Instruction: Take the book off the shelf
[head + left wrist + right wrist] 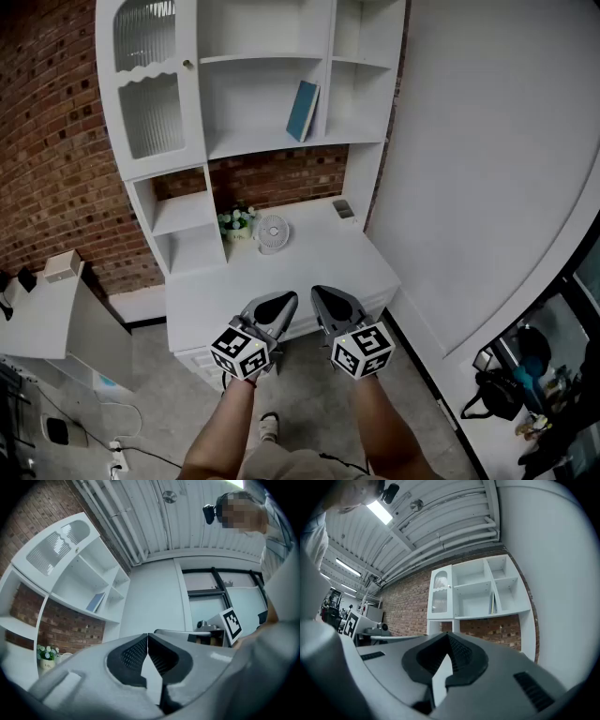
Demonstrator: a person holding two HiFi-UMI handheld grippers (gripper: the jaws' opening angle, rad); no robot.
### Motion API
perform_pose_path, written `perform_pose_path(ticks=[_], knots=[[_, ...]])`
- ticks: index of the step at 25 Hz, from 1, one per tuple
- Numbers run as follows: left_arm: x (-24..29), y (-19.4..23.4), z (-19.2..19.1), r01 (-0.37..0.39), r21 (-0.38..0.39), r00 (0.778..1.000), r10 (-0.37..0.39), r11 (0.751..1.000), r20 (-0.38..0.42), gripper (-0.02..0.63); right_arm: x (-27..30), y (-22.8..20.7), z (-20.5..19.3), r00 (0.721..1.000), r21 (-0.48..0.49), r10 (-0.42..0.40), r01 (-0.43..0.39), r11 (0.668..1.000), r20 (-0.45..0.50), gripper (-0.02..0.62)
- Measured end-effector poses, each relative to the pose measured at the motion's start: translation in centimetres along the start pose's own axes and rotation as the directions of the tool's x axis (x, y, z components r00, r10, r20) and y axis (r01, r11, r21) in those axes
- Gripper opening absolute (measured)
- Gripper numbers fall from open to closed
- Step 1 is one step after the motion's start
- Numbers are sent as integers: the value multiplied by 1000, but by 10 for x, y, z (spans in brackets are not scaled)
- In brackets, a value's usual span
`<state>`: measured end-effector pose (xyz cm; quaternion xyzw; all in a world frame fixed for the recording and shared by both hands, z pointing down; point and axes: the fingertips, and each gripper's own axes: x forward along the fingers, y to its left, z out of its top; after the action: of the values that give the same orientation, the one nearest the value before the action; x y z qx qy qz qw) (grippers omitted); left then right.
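A blue book (303, 111) leans against the divider on the middle shelf of a white shelf unit (272, 141) over a desk. The same book shows small in the left gripper view (96, 602) and edge-on in the right gripper view (492, 603). My left gripper (278, 305) and right gripper (328, 298) hang side by side above the desk's front edge, far below the book. Each has its tips touching, with nothing between them. Both are shut and empty in their own views (148, 637) (448, 635).
On the white desk (309, 272) stand a small flower pot (236, 223), a small round fan (273, 232) and a small dark item (343, 209). A glass-fronted cabinet door (150, 80) fills the unit's left side. A white wall runs along the right; a grey machine (47, 319) stands at left.
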<state>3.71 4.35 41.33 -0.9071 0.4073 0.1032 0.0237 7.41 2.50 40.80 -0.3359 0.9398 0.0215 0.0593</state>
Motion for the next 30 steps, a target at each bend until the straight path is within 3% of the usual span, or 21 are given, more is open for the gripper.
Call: perform_pose_path(ticks=[16,21,30], knots=[[-4,8,4,2,-11,1000,-2,1000,7,11,9,2,-5,1000,52,21,-21,998,-7,14],[-7,22,-3,-10,-27,1000,9,1000,-7,11,20,4,-9,999,116,42,-41,992,-6,17],[2,57,-5,19,-48,1000,-20,999,-22,11,55,-10,-14,999,137,14,-10,990,-28,17]])
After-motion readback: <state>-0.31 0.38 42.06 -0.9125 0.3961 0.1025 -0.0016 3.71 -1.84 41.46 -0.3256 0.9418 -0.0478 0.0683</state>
